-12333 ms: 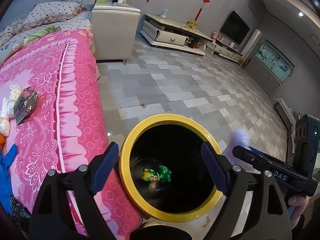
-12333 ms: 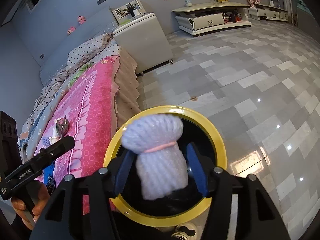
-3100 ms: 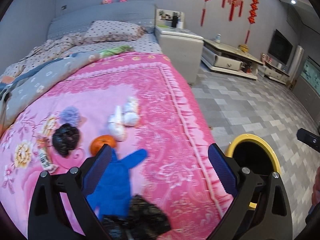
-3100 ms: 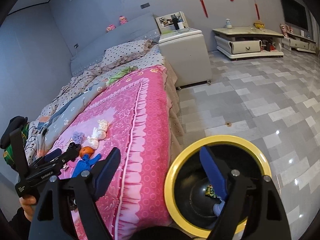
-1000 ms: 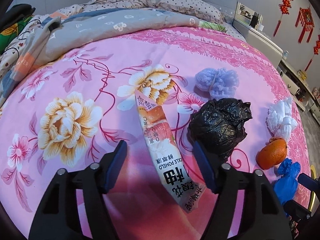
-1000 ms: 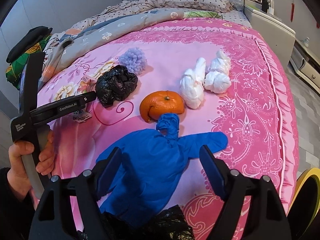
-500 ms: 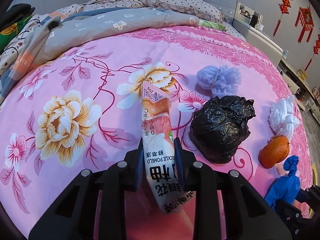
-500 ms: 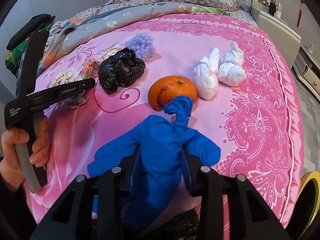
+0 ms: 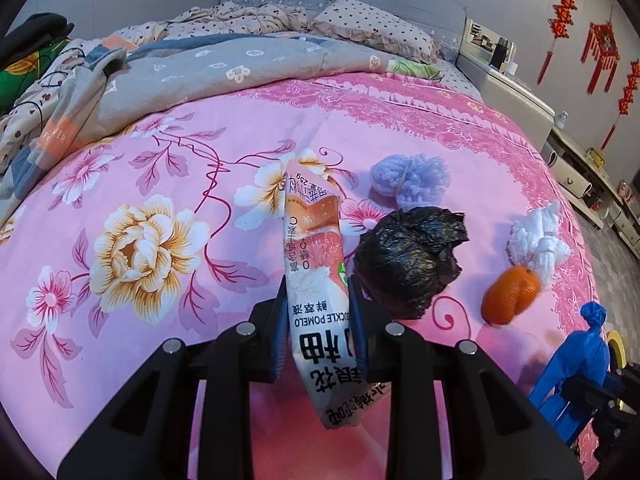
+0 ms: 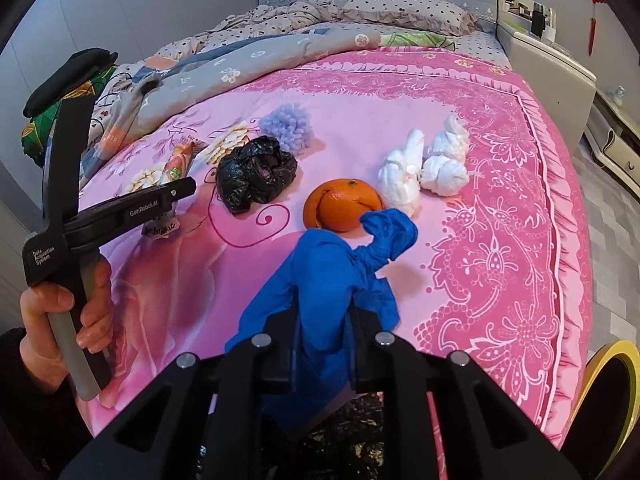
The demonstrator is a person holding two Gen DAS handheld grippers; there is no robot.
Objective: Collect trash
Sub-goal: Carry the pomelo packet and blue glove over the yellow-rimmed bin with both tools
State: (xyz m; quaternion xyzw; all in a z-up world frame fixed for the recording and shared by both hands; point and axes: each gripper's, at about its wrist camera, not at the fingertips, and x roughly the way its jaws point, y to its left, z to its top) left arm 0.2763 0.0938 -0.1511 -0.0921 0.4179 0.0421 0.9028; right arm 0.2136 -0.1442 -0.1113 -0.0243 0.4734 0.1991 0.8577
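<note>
My left gripper (image 9: 318,308) is shut on a pink pomelo snack wrapper (image 9: 316,240), whose far end stands up off the pink bedspread (image 9: 160,160). My right gripper (image 10: 324,320) has its jaws closing, pads pressing a bunched blue glove (image 10: 340,264) that is lifted a little. On the bed lie a black crumpled bag (image 9: 404,260), a purple foam net (image 9: 412,178), an orange (image 10: 344,204) and white wads (image 10: 424,168). In the right wrist view a hand (image 10: 60,312) holds the left gripper's handle.
A yellow-rimmed bin (image 10: 612,356) stands on the floor off the bed's right corner. A grey quilt (image 9: 200,68) and pillows fill the bed's far side. A white nightstand (image 10: 552,64) stands beside the bed. More black plastic lies under my right gripper.
Both grippers went from open to shut, the left on the wrapper and the right on the blue glove. Both have risen slightly, tipping the wrapper up and bunching the glove.
</note>
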